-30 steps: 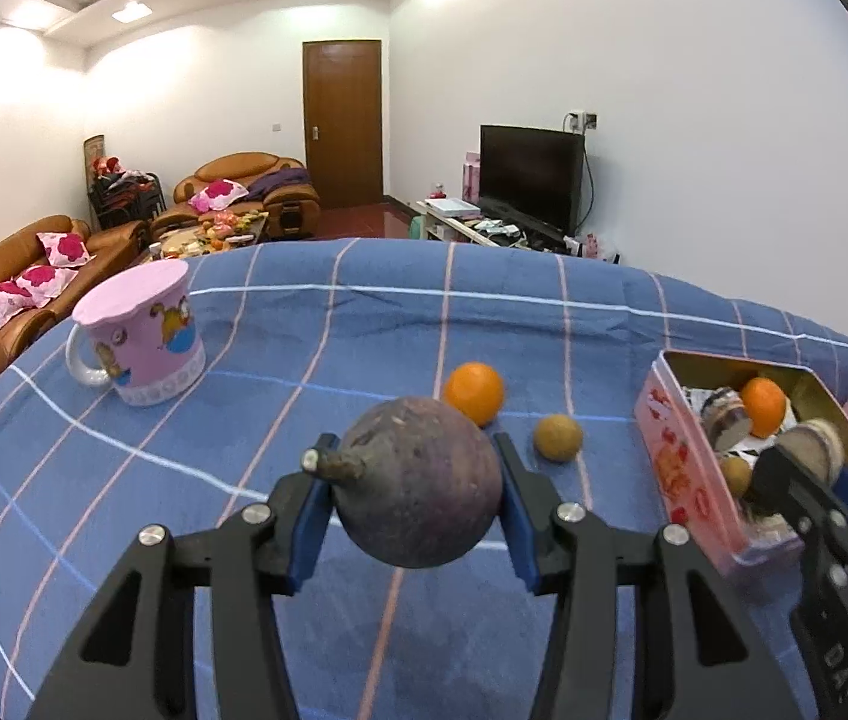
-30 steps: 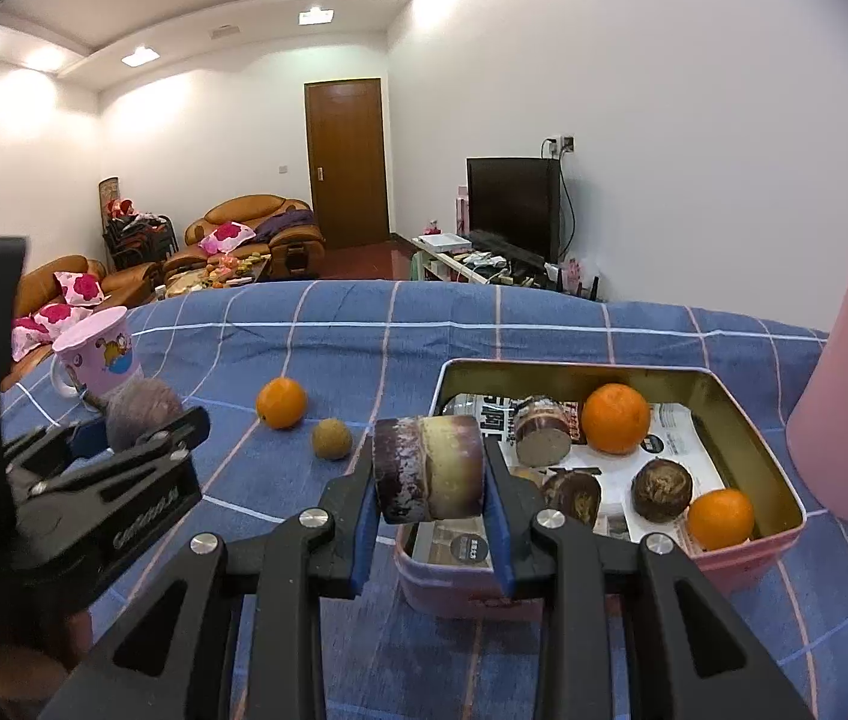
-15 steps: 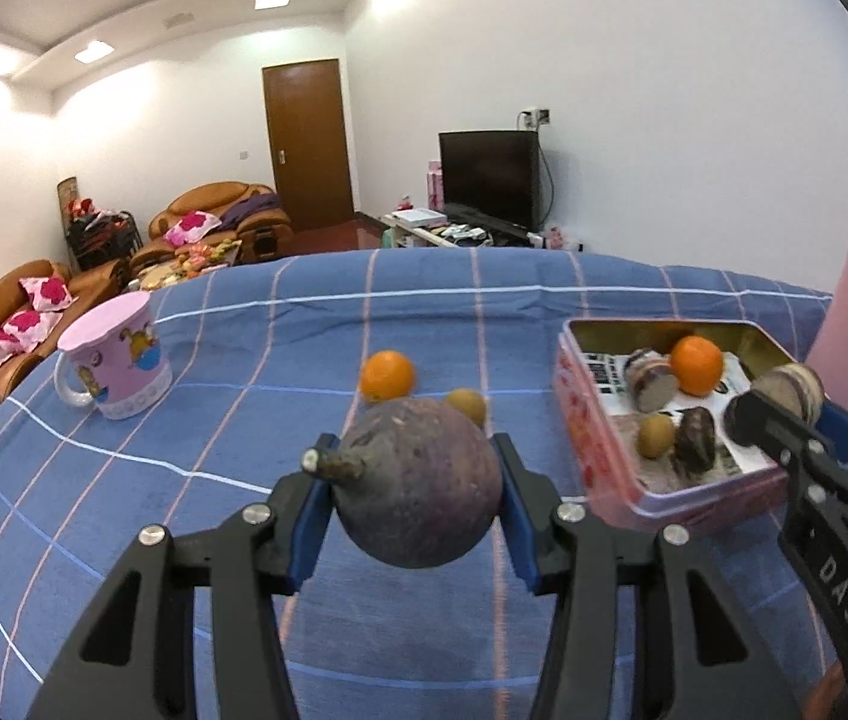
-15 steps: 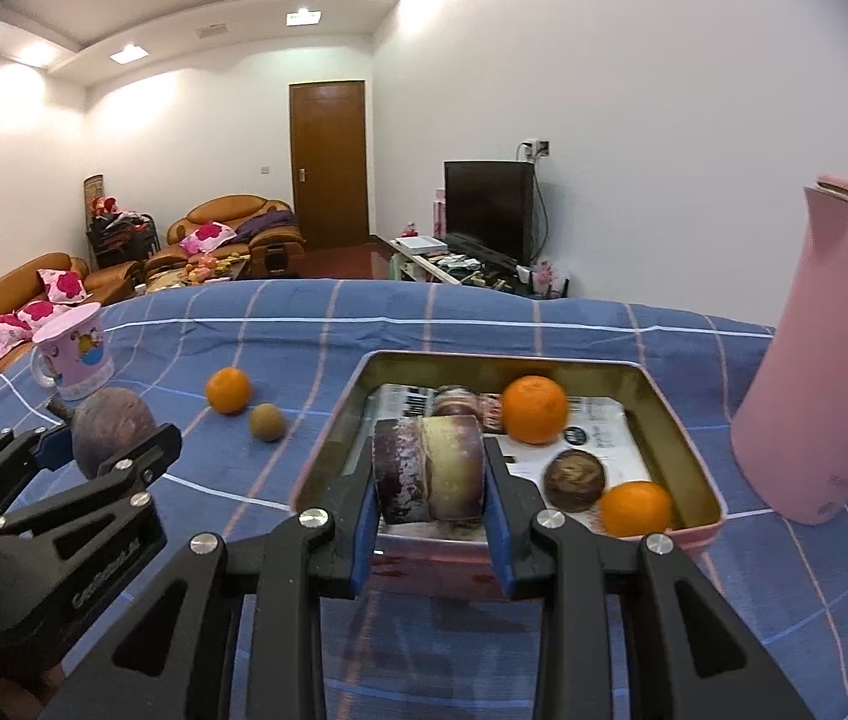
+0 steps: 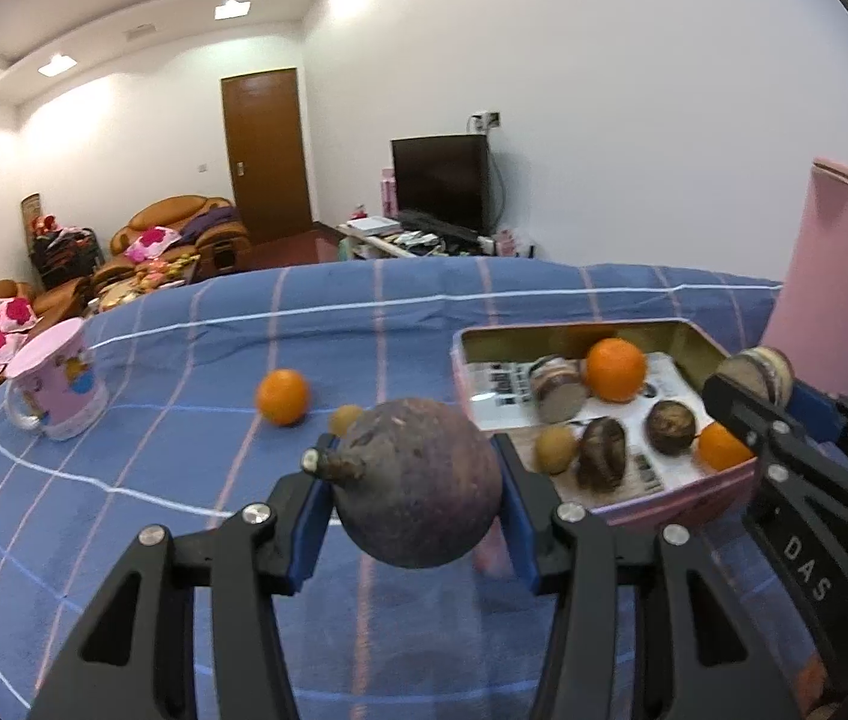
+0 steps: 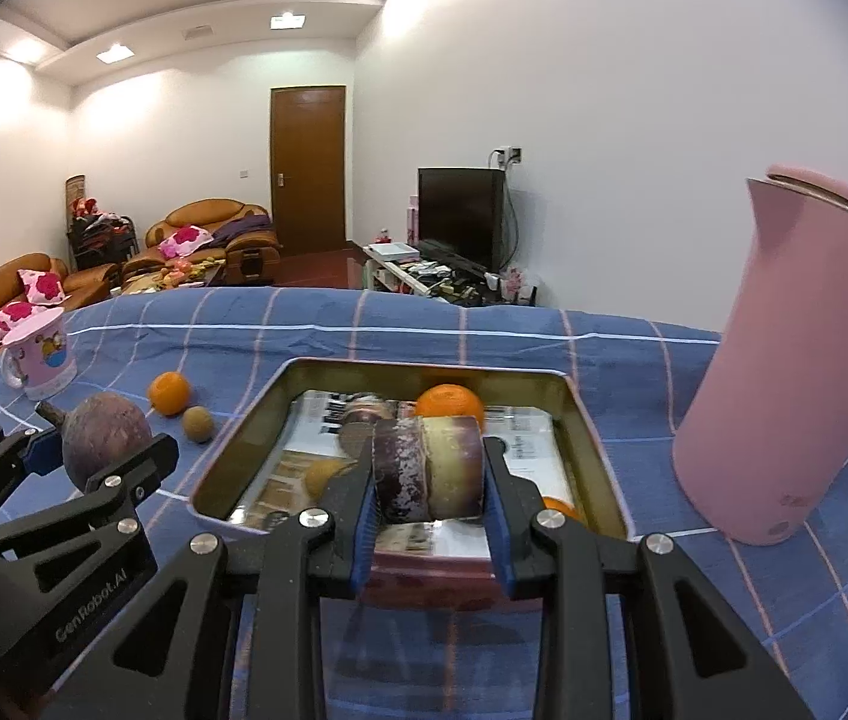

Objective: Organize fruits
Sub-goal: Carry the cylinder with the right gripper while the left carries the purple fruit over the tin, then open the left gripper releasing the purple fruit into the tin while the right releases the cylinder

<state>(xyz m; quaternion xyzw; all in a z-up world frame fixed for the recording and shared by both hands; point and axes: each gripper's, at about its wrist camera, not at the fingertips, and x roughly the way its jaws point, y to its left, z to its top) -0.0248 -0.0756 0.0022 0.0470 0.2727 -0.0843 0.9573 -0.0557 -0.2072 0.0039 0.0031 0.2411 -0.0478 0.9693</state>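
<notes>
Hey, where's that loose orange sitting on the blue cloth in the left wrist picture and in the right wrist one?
Left wrist view: the loose orange lies left of center on the cloth, left of the tin.
Right wrist view: it lies at the left, beyond the left gripper.
Shared landmark: the pink mug, further left in both.

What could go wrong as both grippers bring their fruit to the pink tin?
The right gripper holds a cut cylindrical piece over the pink tin, which already holds several fruits; dropped there, it may land on an orange and roll. The left gripper pinches the round purple fruit only at its sides, so it could slip. The two grippers are close together and might collide.
</notes>
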